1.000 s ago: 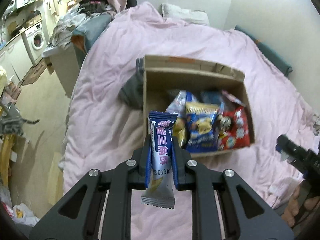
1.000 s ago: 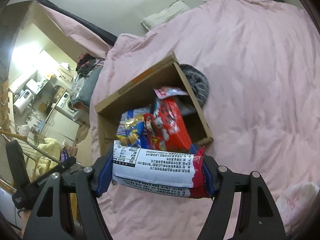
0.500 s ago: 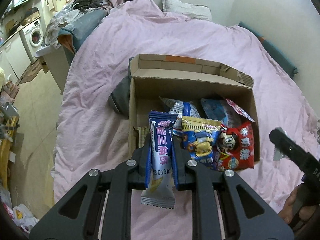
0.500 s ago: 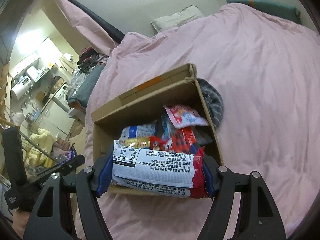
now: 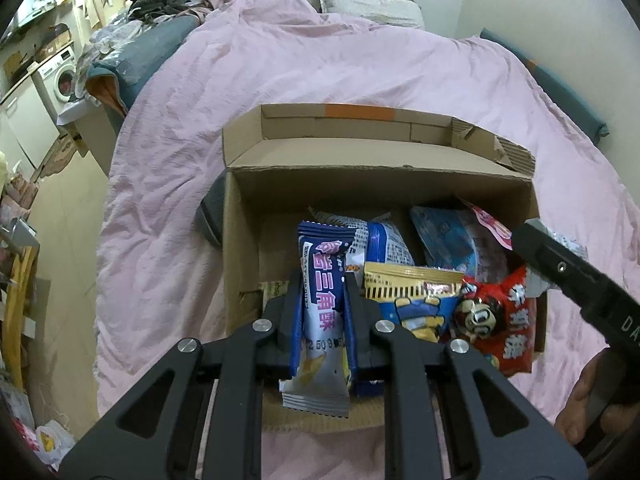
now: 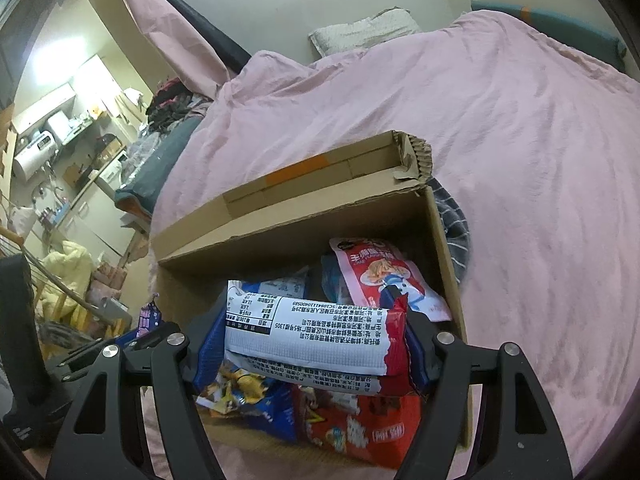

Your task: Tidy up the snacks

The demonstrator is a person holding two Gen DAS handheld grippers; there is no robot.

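Left wrist view, nearest first: my left tongs (image 5: 323,312) are clamped narrowly on a slim blue snack bar wrapper (image 5: 322,316), held upright. A second ago the wrapper hung short of the cardboard box (image 5: 244,248); now it sits over the box's near edge, and the box fills far more of the view. Beyond it in the box lie a yellow-and-blue snack bag (image 5: 416,300) and a red snack bag (image 5: 500,328), touching. The right tongs' body (image 5: 576,280) reaches in over the box's right side.

Right wrist view: my right tongs (image 6: 310,344) are set wide and gripping a white-and-red snack packet (image 6: 308,336) crosswise. It was out in front of the box (image 6: 444,248) before; now it hovers above the bags inside. Past it, a pink-and-white packet (image 6: 384,276) leans near the far right corner. Farther out, the pink bed cover (image 6: 520,128) and a pillow (image 6: 364,32).
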